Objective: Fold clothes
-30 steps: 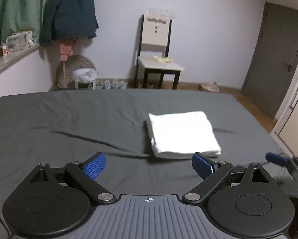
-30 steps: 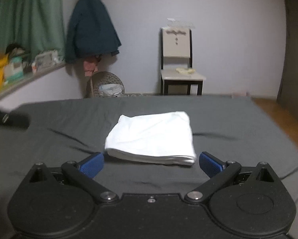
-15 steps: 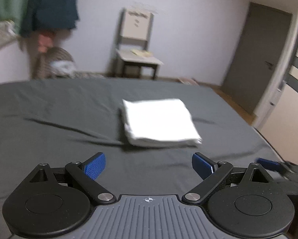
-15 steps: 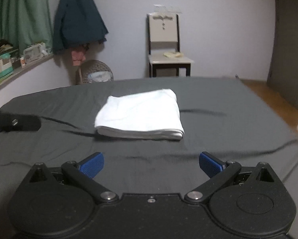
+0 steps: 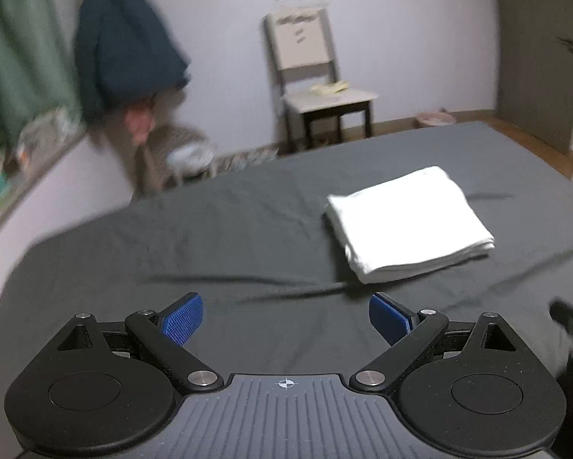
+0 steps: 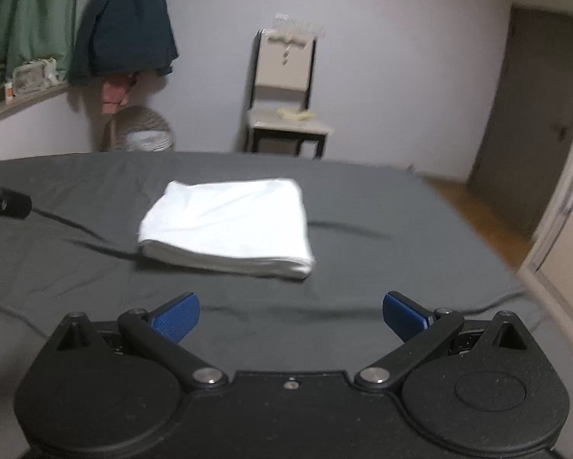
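Now folded white garment (image 5: 409, 225) lies flat on grey bed (image 5: 225, 237), layers stacked, well ahead of both tools. Left gripper (image 5: 285, 317) jaws apart, holding nothing. Right gripper (image 6: 290, 315) jaws apart, also holding nothing. Chair (image 6: 286, 107) by far wall has a small yellowish item (image 6: 296, 114) on its seat.

1 folded white cloth (image 6: 227, 222), 1 chair (image 6: 284, 95), 2 grippers (image 5: 285, 315).

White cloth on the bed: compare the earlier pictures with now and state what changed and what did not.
Only the views shifted: the left gripper swung left, putting the cloth to its right; the right gripper drew back slightly. Nothing was gripped or released. The cloth stays folded on the bed, both grippers open.
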